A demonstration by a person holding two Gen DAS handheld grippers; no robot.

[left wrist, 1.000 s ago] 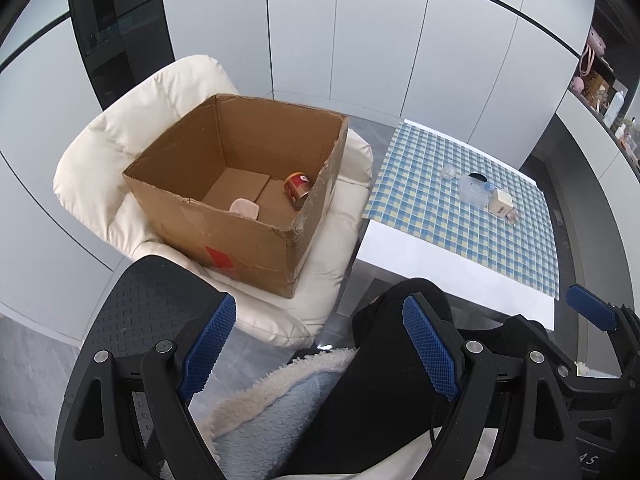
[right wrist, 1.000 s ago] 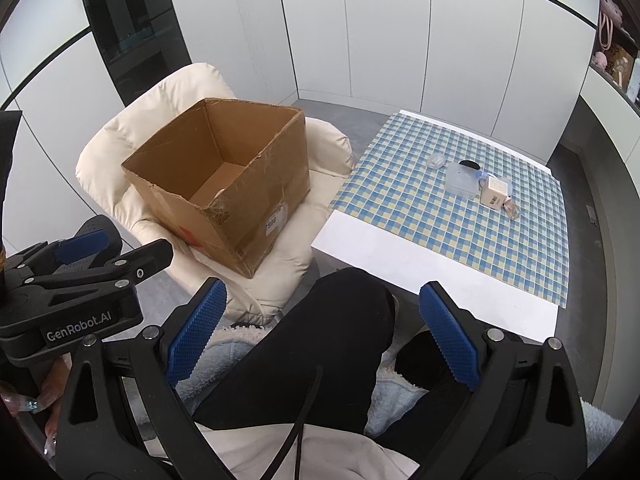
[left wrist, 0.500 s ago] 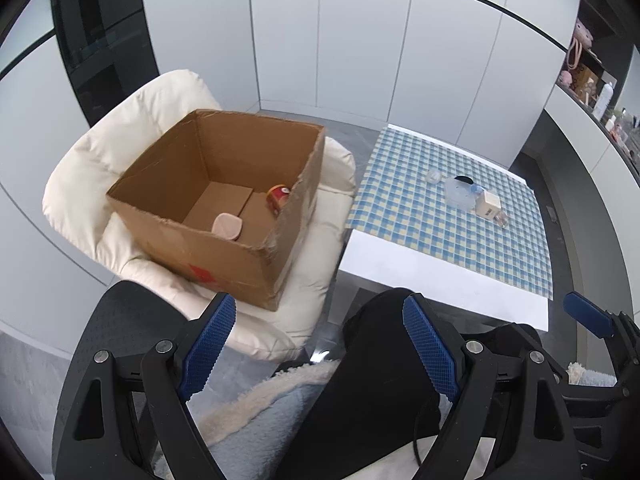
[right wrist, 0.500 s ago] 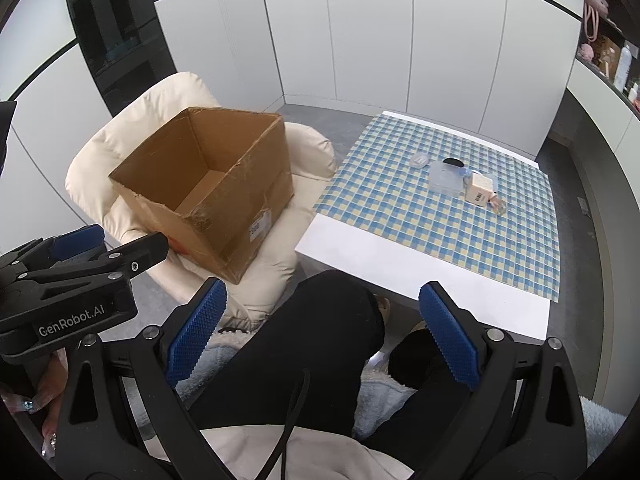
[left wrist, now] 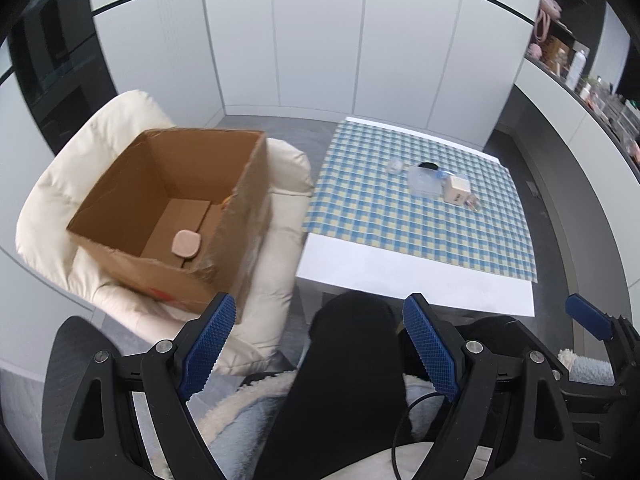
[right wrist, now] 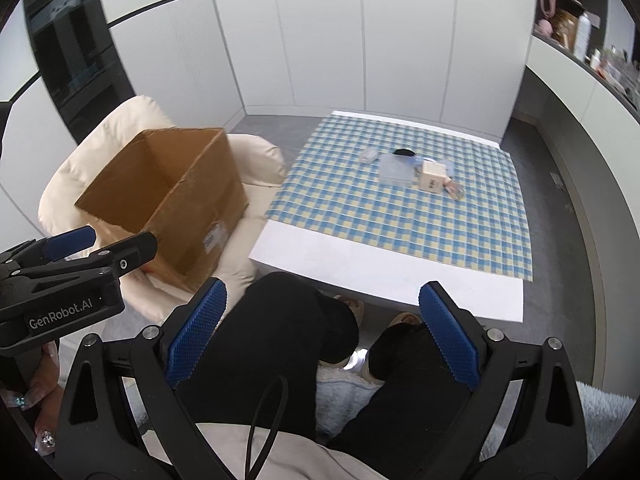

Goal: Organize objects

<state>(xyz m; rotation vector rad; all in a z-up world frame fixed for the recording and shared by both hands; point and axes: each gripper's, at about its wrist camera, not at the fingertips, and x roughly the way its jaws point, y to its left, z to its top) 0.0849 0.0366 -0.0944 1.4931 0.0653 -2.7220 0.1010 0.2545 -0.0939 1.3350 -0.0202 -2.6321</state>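
Observation:
An open cardboard box [left wrist: 172, 216] [right wrist: 168, 196] rests on a cream armchair [left wrist: 280, 216] to the left. A pink rounded item [left wrist: 186, 243] lies on its floor. On the checked tablecloth [left wrist: 400, 220] [right wrist: 380, 216] lie a clear plastic case [left wrist: 423, 181] [right wrist: 395, 169], a small cream box [left wrist: 456, 190] [right wrist: 432, 175], a black disc [left wrist: 427, 166] and small clear pieces [left wrist: 394, 166]. My left gripper [left wrist: 318, 340] is open and empty above the person's lap. My right gripper [right wrist: 322, 322] is also open and empty, far from the table items.
The person's black-clad legs [right wrist: 288, 332] and a fluffy blue blanket [left wrist: 240, 424] fill the foreground. White cabinets [left wrist: 320, 40] line the back wall. A cluttered shelf [left wrist: 576, 68] runs along the right. A bare white strip [right wrist: 380, 268] edges the table's near side.
Both views have swung to the right: the box and chair slid left, the table came nearer the centre. The red can in the box is now hidden behind its wall. Both grippers stayed open.

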